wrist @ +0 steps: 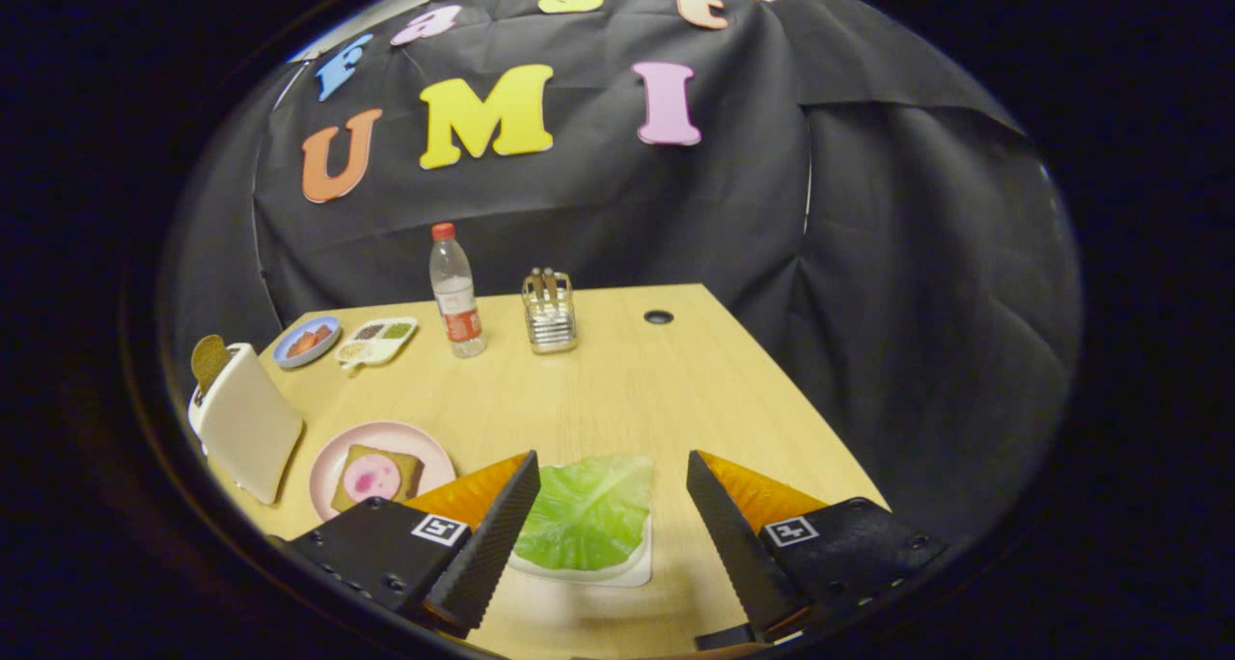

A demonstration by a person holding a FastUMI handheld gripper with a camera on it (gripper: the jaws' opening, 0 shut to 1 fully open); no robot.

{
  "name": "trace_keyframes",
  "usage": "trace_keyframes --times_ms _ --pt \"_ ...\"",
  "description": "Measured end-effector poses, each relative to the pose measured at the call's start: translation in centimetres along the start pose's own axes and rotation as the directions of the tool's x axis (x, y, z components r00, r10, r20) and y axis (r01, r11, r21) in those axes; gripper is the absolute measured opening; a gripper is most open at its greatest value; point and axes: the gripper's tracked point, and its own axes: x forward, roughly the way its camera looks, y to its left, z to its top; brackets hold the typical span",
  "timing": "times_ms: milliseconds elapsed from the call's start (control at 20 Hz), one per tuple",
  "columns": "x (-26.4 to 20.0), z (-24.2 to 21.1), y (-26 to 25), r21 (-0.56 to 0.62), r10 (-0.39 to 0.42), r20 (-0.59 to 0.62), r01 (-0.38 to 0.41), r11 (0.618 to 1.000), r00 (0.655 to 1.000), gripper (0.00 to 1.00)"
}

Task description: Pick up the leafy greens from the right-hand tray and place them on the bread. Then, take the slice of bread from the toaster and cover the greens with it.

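Note:
A green leaf (587,510) lies on a white tray (632,571) on the wooden table, right between my two fingers and slightly below them. My gripper (611,475) is open, its fingers spread wider than the leaf and not touching it. To the left, a pink plate (333,457) carries a slice of bread (412,464) topped with a round pink slice of meat (370,478). Further left stands a white toaster (246,430) with a brown slice of bread (207,359) sticking out of its top.
At the back of the table stand a water bottle (455,293) with a red cap and a metal rack (549,313). A blue dish (306,341) and a small divided white tray (377,341) sit back left. A cable hole (658,316) is near the far edge.

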Motion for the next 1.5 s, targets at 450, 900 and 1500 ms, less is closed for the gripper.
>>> trace_keyframes --times_ms 450,900,1500 --pt "7.5 -3.5 -0.9 0.020 0.008 -0.176 -0.004 1.000 0.984 0.95" --pt "8.4 -4.8 -0.2 0.007 0.010 -0.259 -0.008 1.000 0.966 0.51" --pt "6.1 -4.0 0.1 -0.087 -0.072 -0.219 0.055 0.995 0.973 0.00"
